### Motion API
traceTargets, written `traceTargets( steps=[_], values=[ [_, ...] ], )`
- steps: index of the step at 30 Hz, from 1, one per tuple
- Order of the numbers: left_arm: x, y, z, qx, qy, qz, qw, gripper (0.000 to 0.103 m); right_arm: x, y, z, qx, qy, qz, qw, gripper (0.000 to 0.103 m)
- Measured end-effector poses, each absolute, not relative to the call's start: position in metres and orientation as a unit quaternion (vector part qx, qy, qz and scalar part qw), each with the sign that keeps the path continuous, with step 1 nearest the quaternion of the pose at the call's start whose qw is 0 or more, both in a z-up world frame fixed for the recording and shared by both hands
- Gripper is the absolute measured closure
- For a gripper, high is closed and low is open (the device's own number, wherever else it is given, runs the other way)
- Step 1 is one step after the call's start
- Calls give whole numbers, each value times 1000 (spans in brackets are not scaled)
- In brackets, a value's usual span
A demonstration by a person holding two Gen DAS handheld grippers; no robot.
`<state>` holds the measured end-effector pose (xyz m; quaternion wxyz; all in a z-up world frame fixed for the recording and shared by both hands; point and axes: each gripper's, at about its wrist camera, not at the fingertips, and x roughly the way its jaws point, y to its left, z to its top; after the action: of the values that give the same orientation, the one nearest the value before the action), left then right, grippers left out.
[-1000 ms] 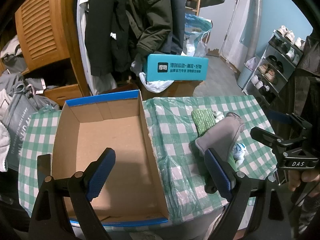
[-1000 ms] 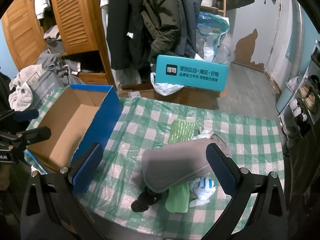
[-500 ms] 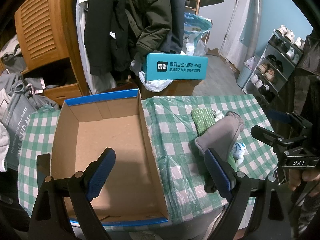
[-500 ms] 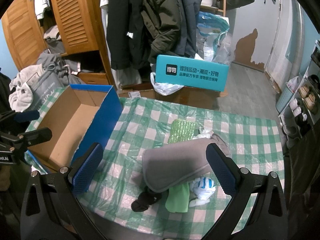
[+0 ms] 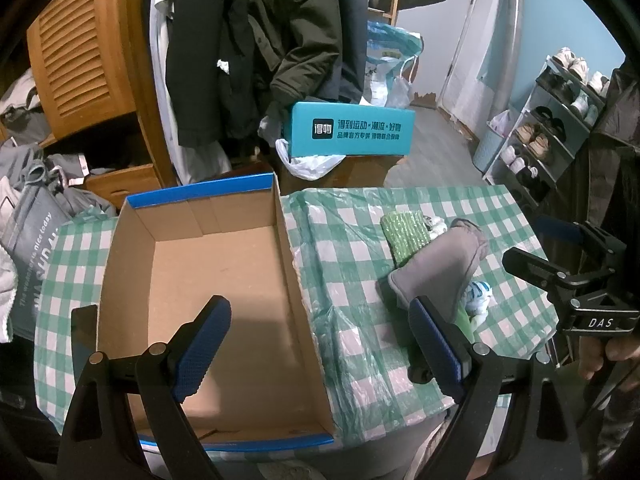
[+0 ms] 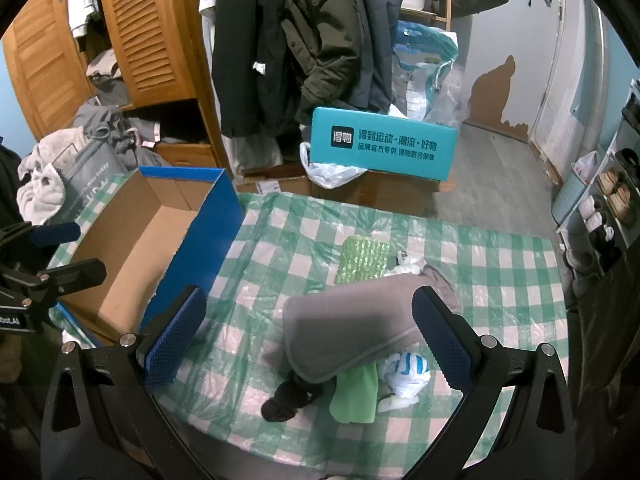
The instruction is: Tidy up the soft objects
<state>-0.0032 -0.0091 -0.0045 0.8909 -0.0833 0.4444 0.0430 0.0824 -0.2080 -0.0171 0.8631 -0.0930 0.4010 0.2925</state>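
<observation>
Nothing moved; cardboard box (image 5: 208, 280) empty.

left tongs (image 5: 320, 344) nudged slightly leftward over box (image 5: 208, 280)

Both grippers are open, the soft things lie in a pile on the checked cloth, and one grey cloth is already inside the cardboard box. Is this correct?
Not quite. The cardboard box holds nothing; the left wrist view shows its bare floor. The grey cloth lies on top of the pile on the checked cloth, as the right wrist view shows. The rest holds: the left gripper and the right gripper are open.
</observation>
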Motion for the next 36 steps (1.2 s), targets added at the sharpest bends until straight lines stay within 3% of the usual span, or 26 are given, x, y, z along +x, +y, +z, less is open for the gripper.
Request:
traceTargets(
  steps=[36],
  values=[
    [-5, -19, -14, -82, 448, 38, 890, 11, 87, -219, -23, -90, 403, 288, 864, 2]
  ],
)
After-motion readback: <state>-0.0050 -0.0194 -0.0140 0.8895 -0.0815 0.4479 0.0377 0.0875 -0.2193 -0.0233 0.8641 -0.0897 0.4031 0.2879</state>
